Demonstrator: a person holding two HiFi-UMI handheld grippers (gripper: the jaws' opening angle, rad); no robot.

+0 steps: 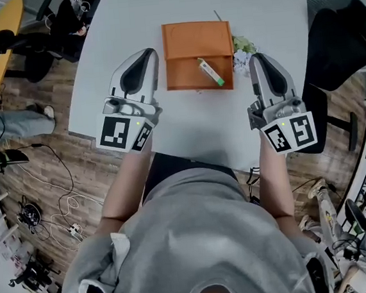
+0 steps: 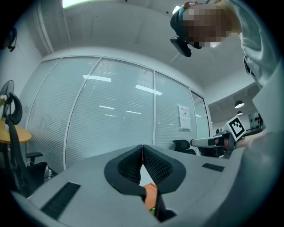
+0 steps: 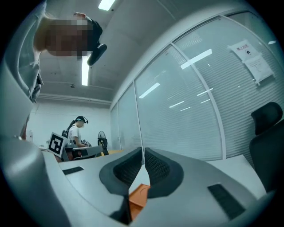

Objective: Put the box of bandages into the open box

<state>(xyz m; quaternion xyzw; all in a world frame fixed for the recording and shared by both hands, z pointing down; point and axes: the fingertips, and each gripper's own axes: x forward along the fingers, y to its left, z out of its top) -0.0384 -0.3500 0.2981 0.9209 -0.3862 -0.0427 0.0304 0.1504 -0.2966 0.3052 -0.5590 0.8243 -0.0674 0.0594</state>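
Observation:
An orange open box (image 1: 197, 44) lies flat on the white table (image 1: 126, 26), far side of centre. A small white and green box of bandages (image 1: 210, 71) rests slantwise on its near half. My left gripper (image 1: 151, 51) hovers just left of the orange box, jaws shut with nothing between them. My right gripper (image 1: 255, 57) hovers just right of the box, also shut and empty. In the left gripper view the closed left gripper (image 2: 142, 156) shows a sliver of the orange box (image 2: 151, 194) below its pads. Under the right gripper (image 3: 143, 162) an orange box corner (image 3: 138, 196) shows.
A small sprig of flowers (image 1: 243, 45) lies at the orange box's right edge. A black office chair (image 1: 340, 44) stands right of the table. Cables (image 1: 53, 200) lie on the wooden floor at the left. Another person (image 3: 79, 129) stands far off.

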